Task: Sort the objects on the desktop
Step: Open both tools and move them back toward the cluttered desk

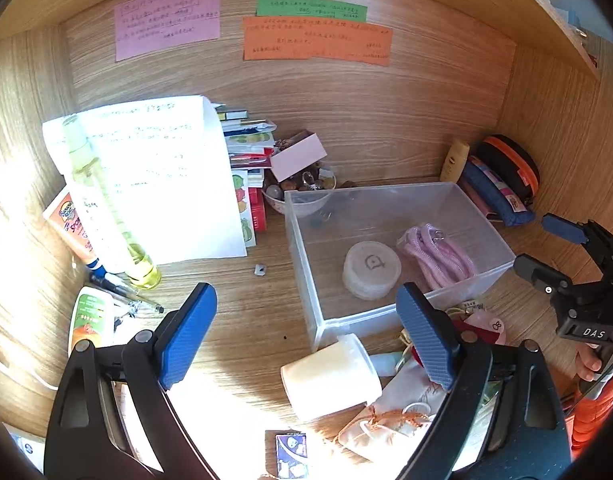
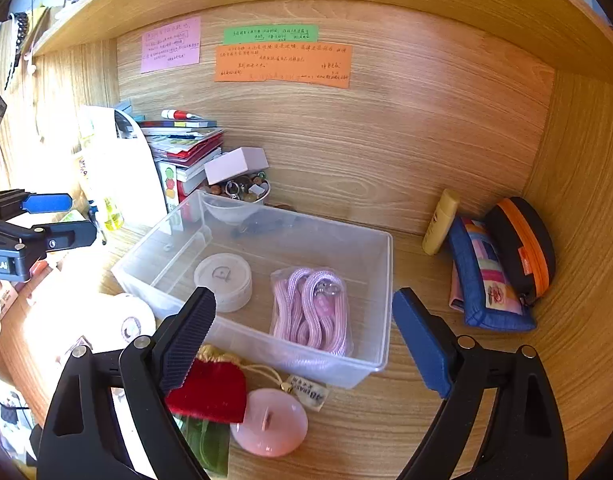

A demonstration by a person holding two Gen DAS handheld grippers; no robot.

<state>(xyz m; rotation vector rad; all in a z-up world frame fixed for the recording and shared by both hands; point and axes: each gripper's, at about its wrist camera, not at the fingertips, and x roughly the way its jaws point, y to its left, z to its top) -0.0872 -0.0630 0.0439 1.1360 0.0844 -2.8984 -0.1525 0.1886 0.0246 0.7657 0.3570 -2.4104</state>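
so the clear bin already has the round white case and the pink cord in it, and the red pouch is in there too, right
Not quite. The clear bin does hold the round white case and the pink cord, but the red pouch lies outside it on the desk, in front of the bin's near wall beside a pink round thing. The right wrist view shows this.

Both point downward: the left hand-held gripper and the right hand-held gripper stand spread wide, gripping nothing.

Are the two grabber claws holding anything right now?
No. The left gripper and right gripper are both open and empty, above the desk.
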